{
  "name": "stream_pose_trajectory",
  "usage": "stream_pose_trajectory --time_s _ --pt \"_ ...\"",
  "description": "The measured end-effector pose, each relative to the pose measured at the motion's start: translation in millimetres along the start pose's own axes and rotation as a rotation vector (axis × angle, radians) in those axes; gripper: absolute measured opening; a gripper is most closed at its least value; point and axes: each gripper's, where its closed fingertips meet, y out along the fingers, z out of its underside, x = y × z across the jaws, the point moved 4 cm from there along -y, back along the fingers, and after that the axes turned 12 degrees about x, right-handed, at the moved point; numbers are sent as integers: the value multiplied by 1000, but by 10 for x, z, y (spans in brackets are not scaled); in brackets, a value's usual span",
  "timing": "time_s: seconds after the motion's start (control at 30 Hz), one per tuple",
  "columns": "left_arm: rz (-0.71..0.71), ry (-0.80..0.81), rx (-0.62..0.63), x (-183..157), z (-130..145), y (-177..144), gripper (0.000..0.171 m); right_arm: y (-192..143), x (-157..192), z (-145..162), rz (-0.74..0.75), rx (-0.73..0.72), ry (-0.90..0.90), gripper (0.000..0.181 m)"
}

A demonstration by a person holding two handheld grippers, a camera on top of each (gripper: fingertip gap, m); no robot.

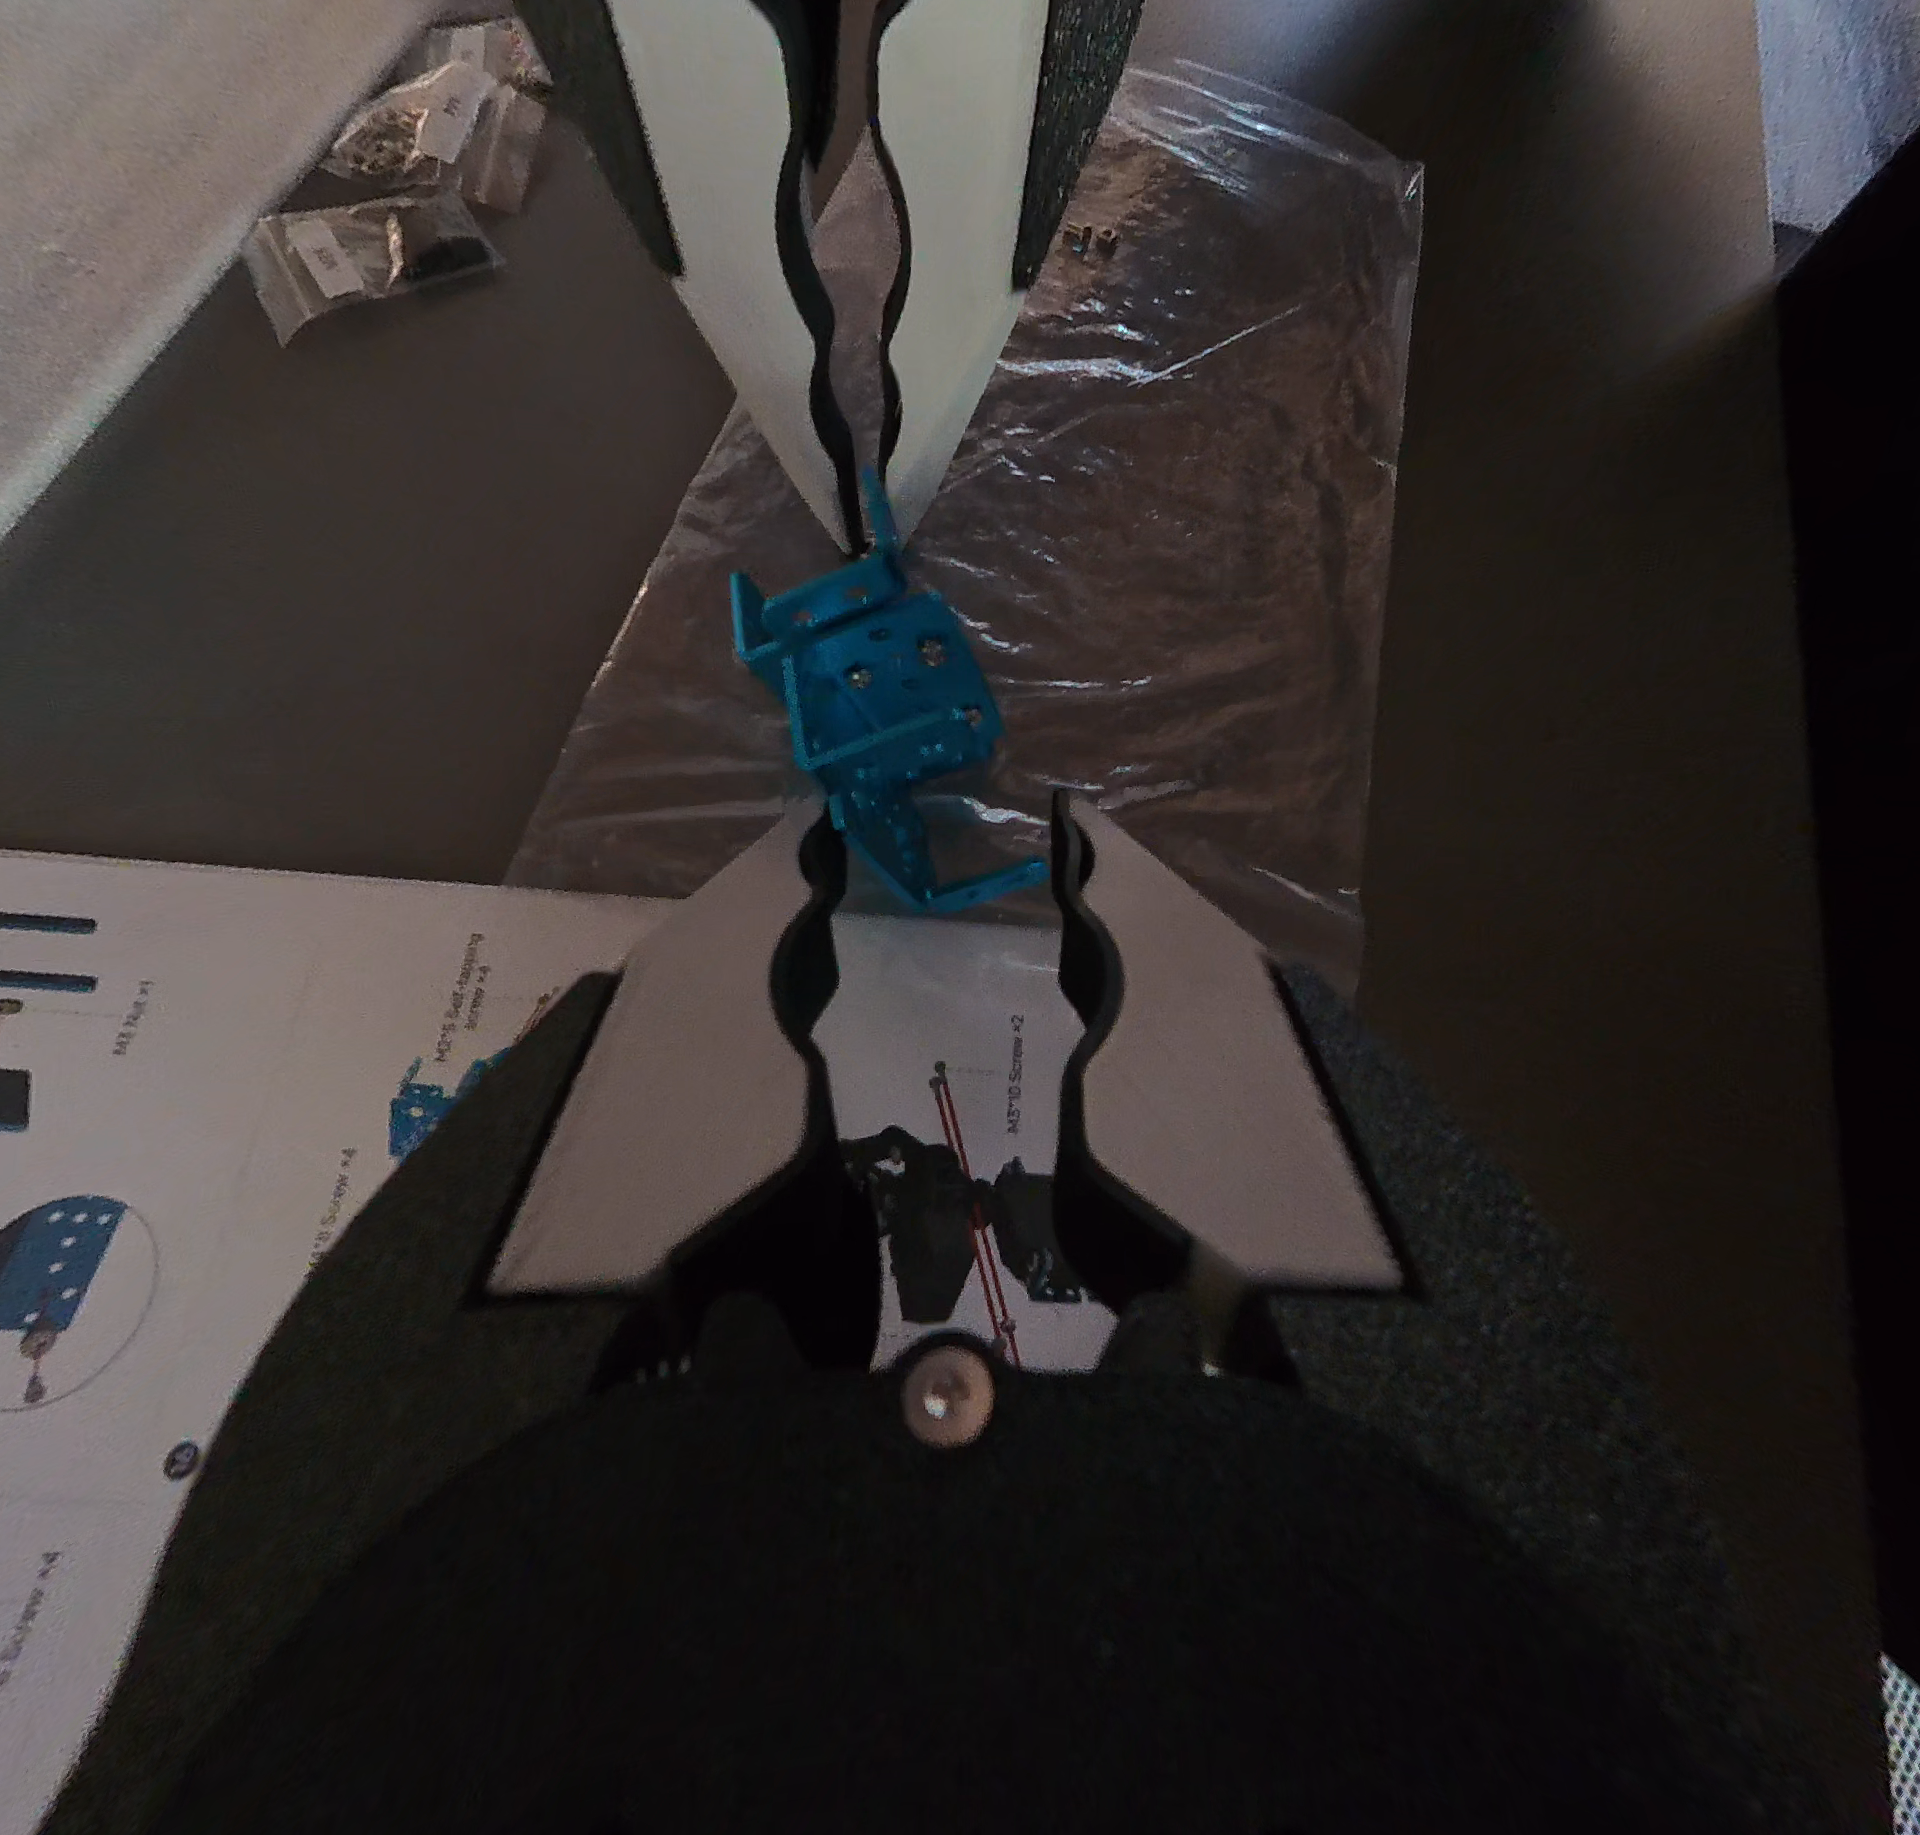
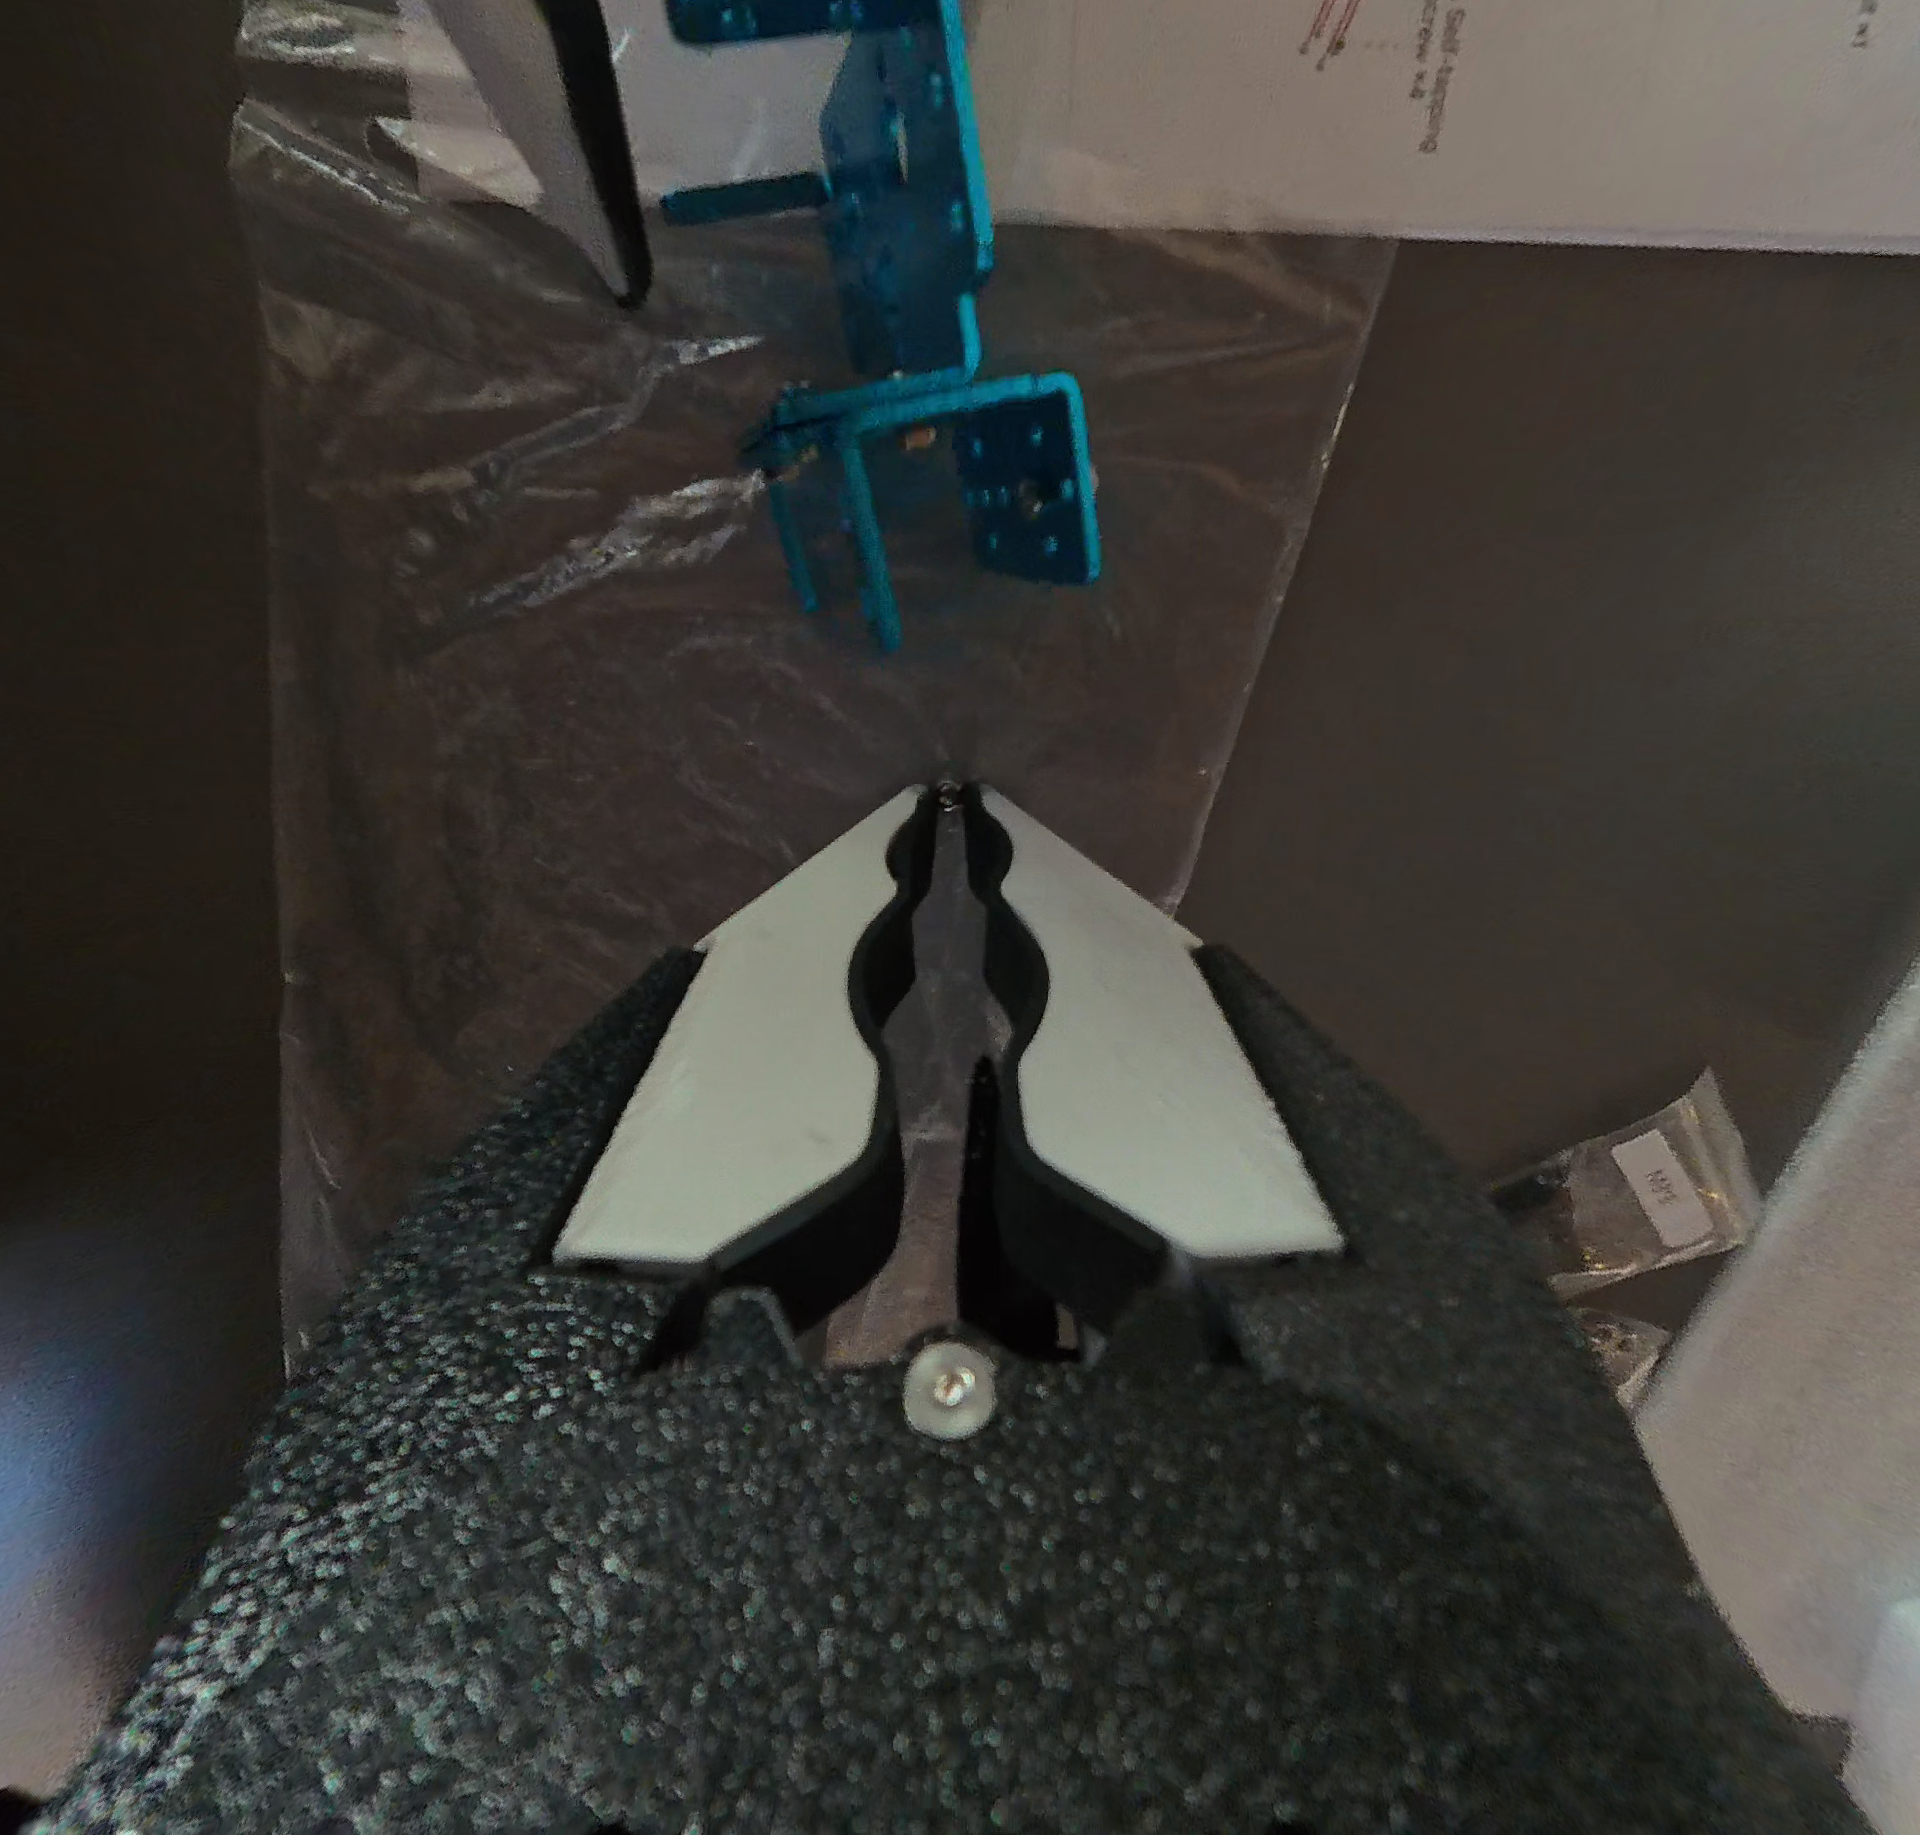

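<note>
A blue metal bracket assembly (image 1: 878, 705) with many holes lies on a clear plastic bag (image 1: 1195, 497). My left gripper (image 1: 940, 814) is open, and its fingertips (image 1: 1062, 819) flank the assembly's near end without closing on it. My right gripper (image 2: 951, 790) is shut on a tiny dark piece that looks like a screw (image 2: 948, 794), a short way from the assembly (image 2: 914, 331). In the left wrist view the right gripper (image 1: 871, 528) comes in from the top, its tips right by an upright blue tab. One left finger (image 2: 582, 123) shows at the top left of the right wrist view.
A white printed instruction sheet (image 1: 260, 1110) lies under my left gripper on the dark table (image 1: 312, 590). Small clear bags of hardware (image 1: 384, 227) lie at the back left by a white surface (image 1: 156, 175). Loose screws (image 1: 1091, 239) rest on the plastic bag. The grippers' ends are close to 8 centimetres from one another.
</note>
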Motion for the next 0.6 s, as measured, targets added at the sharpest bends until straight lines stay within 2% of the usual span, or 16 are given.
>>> stream_pose_trajectory --time_s 0.13,0.23,0.43,0.6 --pt "-8 -13 -20 24 11 -50 39 -11 -19 16 -6 -91 9 4" --pt "-9 -29 -15 42 22 -50 39 -76 -48 2 -44 -213 37 4" --pt "-29 -34 -16 59 12 -34 36 -257 12 -122 -234 -523 96 1" --pt "-73 3 -30 56 2 -44 11 -213 29 -157 -200 -524 102 1"
